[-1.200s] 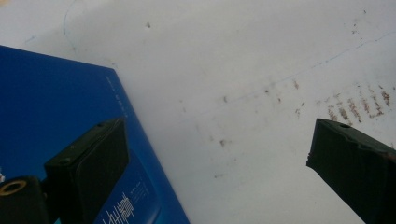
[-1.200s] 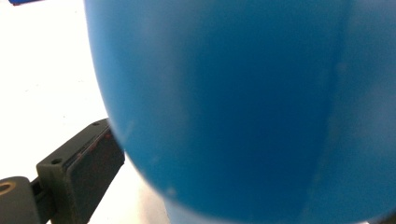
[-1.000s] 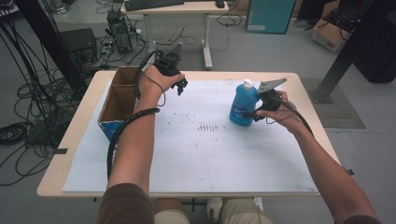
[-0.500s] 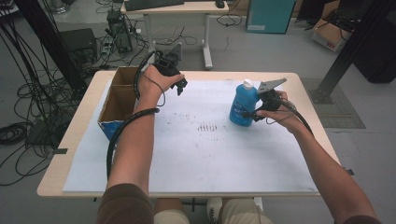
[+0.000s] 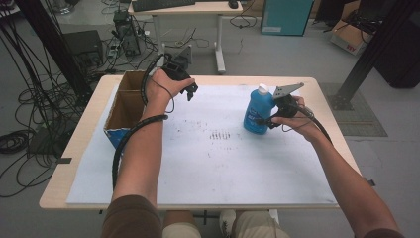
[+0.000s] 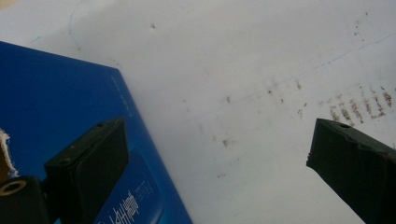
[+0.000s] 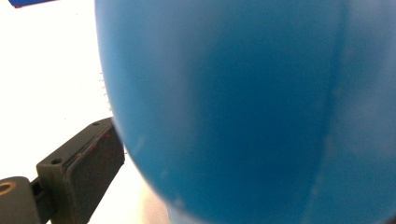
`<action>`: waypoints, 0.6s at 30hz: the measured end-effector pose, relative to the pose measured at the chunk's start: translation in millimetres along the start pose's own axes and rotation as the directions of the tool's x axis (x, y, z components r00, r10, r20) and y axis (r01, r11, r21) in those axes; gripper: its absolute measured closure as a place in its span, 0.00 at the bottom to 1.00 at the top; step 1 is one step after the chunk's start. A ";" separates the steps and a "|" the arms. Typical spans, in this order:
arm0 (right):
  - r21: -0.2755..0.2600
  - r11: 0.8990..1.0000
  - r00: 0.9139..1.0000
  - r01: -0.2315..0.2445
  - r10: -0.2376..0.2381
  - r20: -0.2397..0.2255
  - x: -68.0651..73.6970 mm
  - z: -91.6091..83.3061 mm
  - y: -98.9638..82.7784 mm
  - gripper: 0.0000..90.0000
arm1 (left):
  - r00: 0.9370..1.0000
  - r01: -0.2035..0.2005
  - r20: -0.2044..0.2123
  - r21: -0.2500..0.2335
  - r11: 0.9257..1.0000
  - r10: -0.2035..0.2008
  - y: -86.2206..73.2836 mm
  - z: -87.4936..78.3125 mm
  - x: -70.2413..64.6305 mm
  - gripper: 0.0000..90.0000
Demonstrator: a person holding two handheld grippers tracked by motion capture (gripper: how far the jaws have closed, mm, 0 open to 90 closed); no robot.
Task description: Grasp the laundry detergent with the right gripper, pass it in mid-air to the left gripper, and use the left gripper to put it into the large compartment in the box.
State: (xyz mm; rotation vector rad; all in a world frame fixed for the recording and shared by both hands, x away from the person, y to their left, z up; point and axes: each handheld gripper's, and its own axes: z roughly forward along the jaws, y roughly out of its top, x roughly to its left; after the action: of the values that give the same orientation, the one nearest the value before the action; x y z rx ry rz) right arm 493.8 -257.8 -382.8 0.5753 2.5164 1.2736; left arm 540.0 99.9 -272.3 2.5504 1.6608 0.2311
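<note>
a: where is the blue bottle sitting?

b: upright on the white sheet that covers the table, on its right half, white cap up. the right gripper has it from the person's side, low on the body.

a: is it actually clamped?

b: in the right gripper view the bottle swells between the jaws, and the one jaw in sight lies right at its wall. the other jaw is hidden behind the blue, so it looks pinched, though i can't swear to both contacts. in the high view the bottle's base seems to rest on the sheet.

a: and the left gripper?

b: held up near the far edge of the table, just right of the cardboard box. in the left gripper view its jaws stand wide apart with nothing between them, only the marked sheet below and the box's blue side beside the left jaw.

a: how do the two grippers stand to each other?

b: well apart, with the smudged middle of the sheet between them.
</note>
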 end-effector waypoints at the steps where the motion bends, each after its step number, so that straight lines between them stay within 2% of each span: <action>1: 0.001 1.000 1.000 -0.001 0.001 0.000 0.2 -0.1 0.2 0.04 | 1.000 0.000 0.000 0.000 1.000 0.000 -0.1 0.0 0.1 0.06; 18: -0.004 1.000 1.000 0.000 0.000 -0.002 -0.5 0.6 0.4 0.04 | 1.000 0.001 -0.002 -0.002 1.000 -0.001 0.2 -0.3 -0.1 0.06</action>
State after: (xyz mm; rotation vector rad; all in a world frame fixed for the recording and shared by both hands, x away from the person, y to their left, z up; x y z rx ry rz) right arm 494.6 -257.4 -382.8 0.5729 2.5152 1.2789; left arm 540.1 99.8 -272.0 2.5491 1.6612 0.2348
